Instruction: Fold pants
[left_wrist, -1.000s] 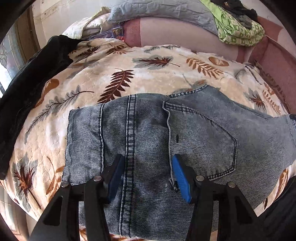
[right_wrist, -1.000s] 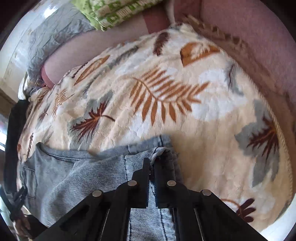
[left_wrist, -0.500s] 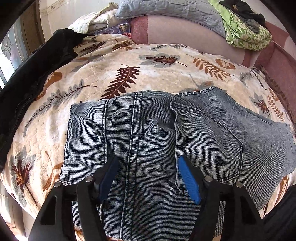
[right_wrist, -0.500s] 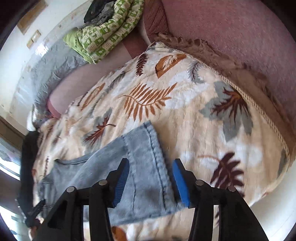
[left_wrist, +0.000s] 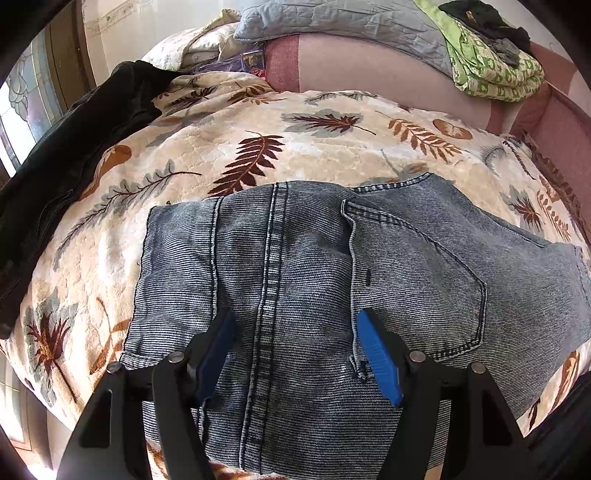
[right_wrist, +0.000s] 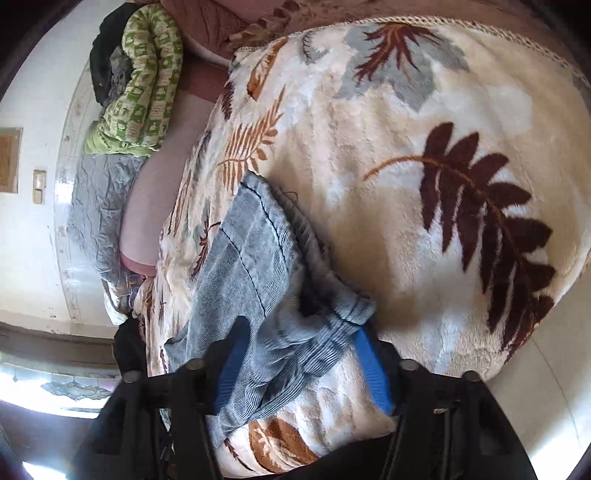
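Observation:
Blue denim pants (left_wrist: 314, 280) lie folded flat on a cream blanket with a leaf print (left_wrist: 258, 147). A back pocket and a centre seam face up. My left gripper (left_wrist: 295, 332) is open and hovers over the near part of the pants, one finger on each side of the seam. In the right wrist view the same pants (right_wrist: 251, 251) lie on the blanket (right_wrist: 406, 147), with the hem end bunched near the bed's edge. My right gripper (right_wrist: 299, 354) is open, its blue pads on either side of that bunched end.
A black garment (left_wrist: 74, 140) lies on the blanket's left side. A grey quilt (left_wrist: 332, 22) and a green patterned blanket (left_wrist: 495, 70) are piled on the pink headboard behind. The bed's near edge and pale floor (right_wrist: 554, 369) lie to the right.
My right gripper opened, let go of the pants' hem, and rolled over to the bed's edge. My left gripper stayed open and drew back slightly.

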